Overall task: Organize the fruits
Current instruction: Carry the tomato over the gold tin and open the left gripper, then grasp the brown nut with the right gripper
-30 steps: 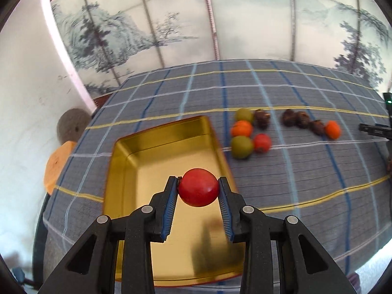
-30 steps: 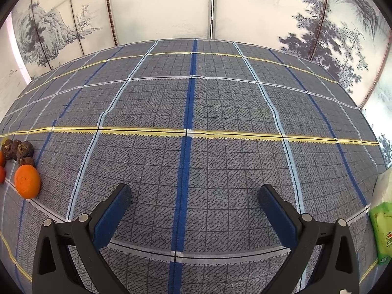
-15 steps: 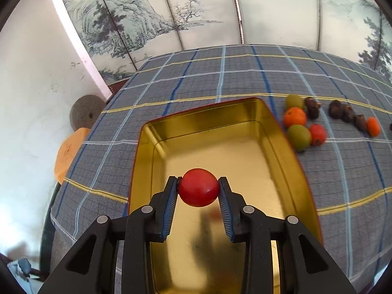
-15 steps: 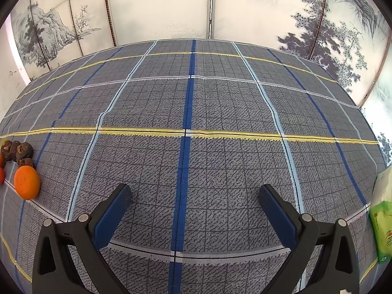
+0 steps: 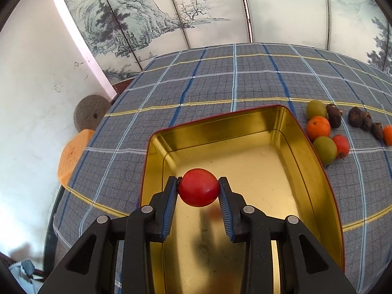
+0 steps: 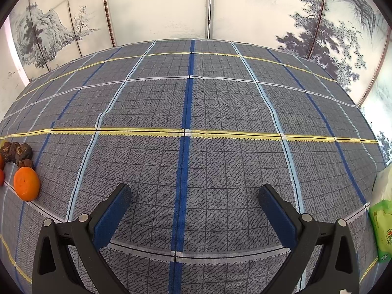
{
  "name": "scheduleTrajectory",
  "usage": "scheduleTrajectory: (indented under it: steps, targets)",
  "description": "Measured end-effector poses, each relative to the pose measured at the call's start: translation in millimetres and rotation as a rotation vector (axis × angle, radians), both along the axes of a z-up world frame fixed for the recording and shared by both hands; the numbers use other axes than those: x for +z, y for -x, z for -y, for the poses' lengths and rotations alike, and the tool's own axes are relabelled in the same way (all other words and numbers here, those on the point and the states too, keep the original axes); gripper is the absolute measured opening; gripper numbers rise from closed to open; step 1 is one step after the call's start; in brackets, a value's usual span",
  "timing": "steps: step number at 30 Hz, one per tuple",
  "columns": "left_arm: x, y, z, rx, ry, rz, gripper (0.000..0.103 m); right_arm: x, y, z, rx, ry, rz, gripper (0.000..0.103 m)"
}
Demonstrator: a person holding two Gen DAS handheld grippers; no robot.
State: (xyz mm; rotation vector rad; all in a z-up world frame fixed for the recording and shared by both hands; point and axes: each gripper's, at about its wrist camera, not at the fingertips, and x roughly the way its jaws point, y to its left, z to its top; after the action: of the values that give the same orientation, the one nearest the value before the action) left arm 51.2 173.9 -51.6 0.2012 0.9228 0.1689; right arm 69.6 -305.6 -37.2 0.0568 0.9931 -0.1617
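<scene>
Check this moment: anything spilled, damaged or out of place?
Nothing stands out. The left gripper holds a red fruit over the upright gold tin; the other fruits sit loose on the cloth beside it. The right gripper is open, holding nothing.

Two green fruits (image 5: 324, 150), two oranges (image 5: 318, 127).

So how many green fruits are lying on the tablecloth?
2: one green fruit behind the orange, another green fruit in front of it, both right of the gold tin. None looks hidden.
</scene>
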Motion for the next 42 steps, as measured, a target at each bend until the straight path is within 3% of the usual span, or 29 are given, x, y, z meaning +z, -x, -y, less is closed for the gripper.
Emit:
scheduleTrajectory:
  steps: [12, 19, 24, 26, 30, 32, 36, 39, 42]
  targets:
    - [-5, -18, -10, 0.017, -0.040, -0.017, 0.036, 0, 0, 0, 0.001, 0.000, 0.000, 0.103]
    - [-2, -22, -15, 0.032, -0.039, -0.008, 0.051, 0, 0, 0, 0.001, 0.001, -0.001, 0.103]
    - [5, -2, -10, 0.045, -0.016, 0.016, 0.067, 0, 0, 0, 0.001, 0.000, -0.001, 0.103]
    - [7, 11, -8, 0.046, 0.027, 0.025, 0.075, 0, 0, 0, 0.000, 0.000, -0.001, 0.103]
    - [-4, 33, -3, 0.052, 0.139, 0.007, 0.075, 0, -1, 0, -0.027, -0.004, 0.000, 0.103]
    - [-11, 36, -1, 0.054, 0.133, 0.010, 0.075, 1, -1, -1, -0.022, -0.006, -0.001, 0.103]
    - [-3, 41, -7, 0.092, 0.127, 0.137, 0.075, 6, 12, -15, 0.076, -0.035, 0.025, 0.103]
    - [-12, 34, -13, 0.110, 0.074, 0.141, 0.075, 21, 32, -42, 0.201, -0.102, 0.117, 0.103]
    - [-11, 27, -21, 0.116, 0.056, 0.159, 0.075, 32, 42, -74, 0.351, -0.162, 0.150, 0.103]
